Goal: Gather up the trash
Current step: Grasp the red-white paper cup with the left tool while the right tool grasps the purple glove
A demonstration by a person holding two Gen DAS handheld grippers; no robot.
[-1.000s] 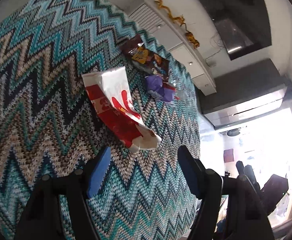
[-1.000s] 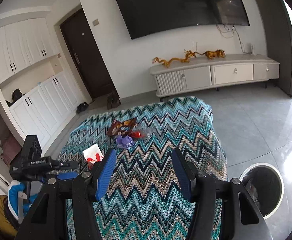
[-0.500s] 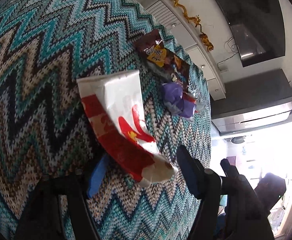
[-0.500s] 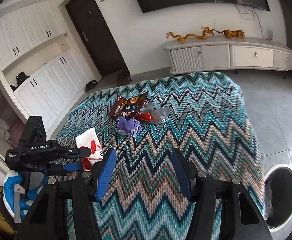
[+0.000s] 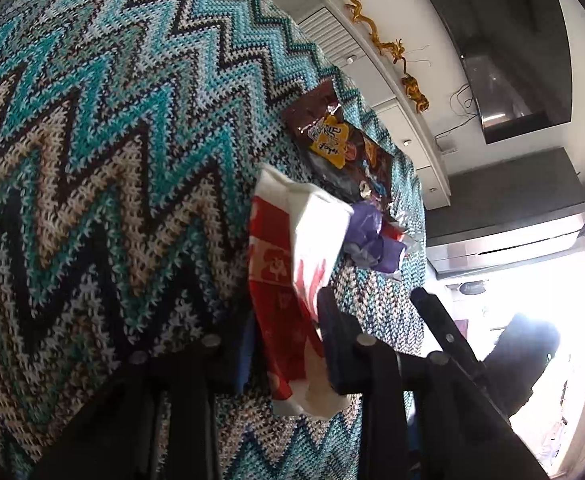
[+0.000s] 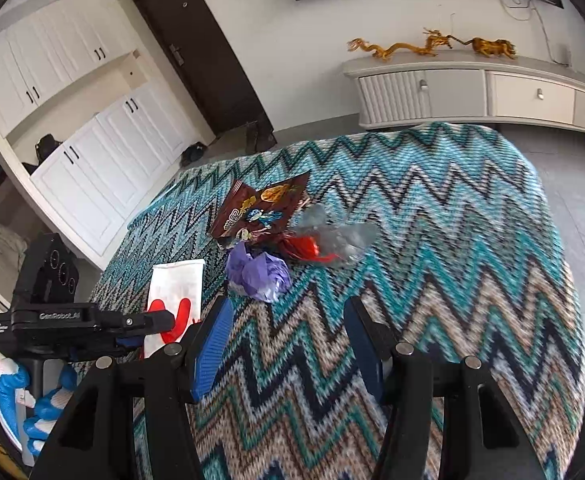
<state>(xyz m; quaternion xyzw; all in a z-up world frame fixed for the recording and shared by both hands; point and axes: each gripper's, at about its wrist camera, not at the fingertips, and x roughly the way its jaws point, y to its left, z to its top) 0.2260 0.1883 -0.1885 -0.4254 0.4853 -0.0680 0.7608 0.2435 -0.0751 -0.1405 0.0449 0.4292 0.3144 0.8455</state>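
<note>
Roughly 4 trash pcs [image 6: 259, 277]; 1 paper bag [image 5: 292, 264] in left tool [image 5: 286, 344].

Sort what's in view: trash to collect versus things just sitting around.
Trash: red-and-white paper bag in the left gripper; brown snack wrapper; purple wrapper; clear plastic wrapper.
Just around: zigzag cloth; dragon ornament; cabinet; shoes.

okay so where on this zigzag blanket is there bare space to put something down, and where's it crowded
Bare blanket runs right of the clear plastic wrapper to the edge, and in front of the purple wad, under the open right gripper. Crowded: the brown snack bag, wrapper and wad cluster mid-blanket, with the red and white paper bag in the left gripper nearby.
</note>
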